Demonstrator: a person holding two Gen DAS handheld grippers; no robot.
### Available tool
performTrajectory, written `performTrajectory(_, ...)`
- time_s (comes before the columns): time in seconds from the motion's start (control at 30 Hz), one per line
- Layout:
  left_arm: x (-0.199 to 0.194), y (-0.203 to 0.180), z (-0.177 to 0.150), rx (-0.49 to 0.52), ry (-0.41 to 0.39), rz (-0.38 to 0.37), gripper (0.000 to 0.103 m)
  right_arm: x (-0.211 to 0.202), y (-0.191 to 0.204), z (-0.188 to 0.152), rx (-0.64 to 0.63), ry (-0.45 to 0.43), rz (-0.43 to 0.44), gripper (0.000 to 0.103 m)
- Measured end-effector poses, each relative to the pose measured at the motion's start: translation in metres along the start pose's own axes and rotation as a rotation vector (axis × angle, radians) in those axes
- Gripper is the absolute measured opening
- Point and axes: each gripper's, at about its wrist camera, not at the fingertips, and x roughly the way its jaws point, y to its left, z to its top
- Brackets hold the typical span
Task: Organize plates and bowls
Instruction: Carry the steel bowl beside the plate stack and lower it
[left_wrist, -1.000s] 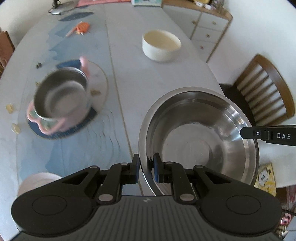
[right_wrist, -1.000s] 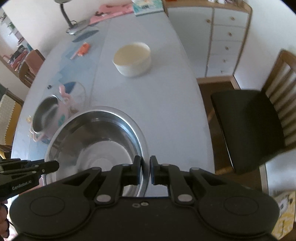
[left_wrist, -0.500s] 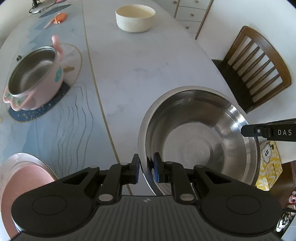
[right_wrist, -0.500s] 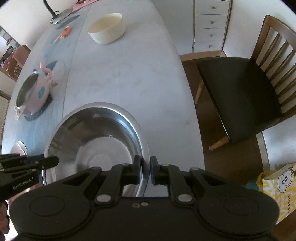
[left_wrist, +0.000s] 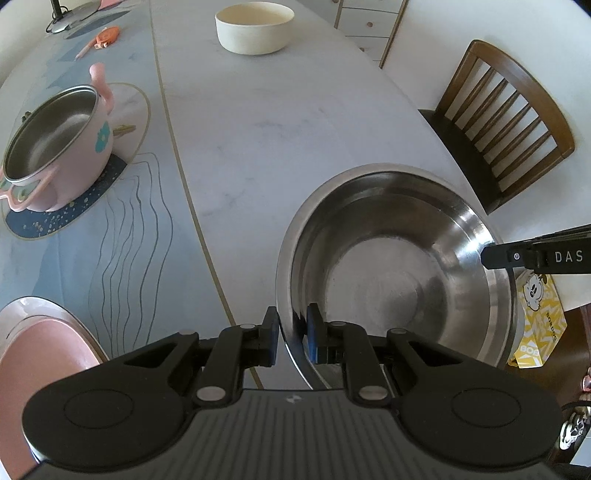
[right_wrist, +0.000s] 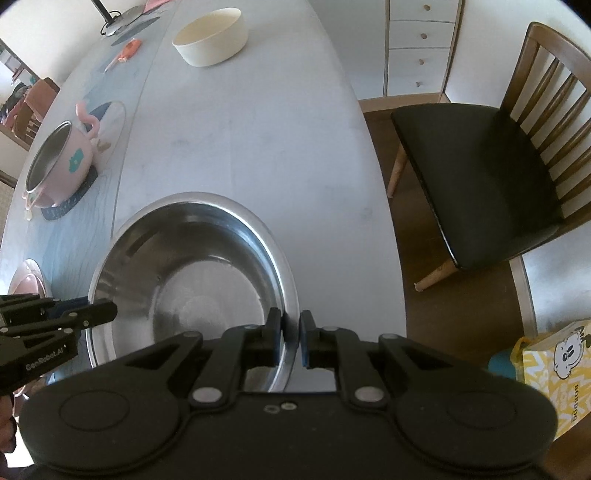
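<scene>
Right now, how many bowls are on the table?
3: a steel mixing bowl nearest, gripped at both rims; a pink-handled steel bowl on the blue mat at left; a cream bowl at the far end. Others may be hidden.

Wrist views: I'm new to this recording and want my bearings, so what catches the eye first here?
The big steel bowl dominates the near table edge, its rim pinched on opposite sides by the left gripper and right gripper. To the left, a pink pot stands on a dark mat, and a cream bowl sits alone at the far end.
</scene>
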Motion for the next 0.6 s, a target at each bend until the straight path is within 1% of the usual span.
performTrajectory(0.17, 0.001, 0.005, 0.001, -0.018, 0.002, -0.014, 0.014, -0.001, 0.000, 0.001, 0.014, 0.007, 0.004, 0.013)
performTrajectory(0.27, 0.001, 0.008, 0.000, -0.024, 0.012, -0.038, 0.015, -0.003, -0.001, 0.000, 0.012, 0.007, -0.002, 0.019)
performTrajectory(0.33, -0.001, 0.008, 0.000, -0.019, 0.003, -0.037, 0.015, -0.006, 0.000, 0.001, 0.006, 0.006, 0.001, 0.021)
performTrajectory(0.5, -0.009, 0.014, 0.001, -0.025, -0.013, -0.045, 0.015, -0.018, 0.002, 0.009, -0.020, -0.026, -0.016, 0.024)
performTrajectory(0.6, -0.020, 0.018, 0.003, -0.020, -0.042, -0.040, 0.015, -0.030, 0.006, 0.014, -0.046, -0.063, -0.021, 0.025)
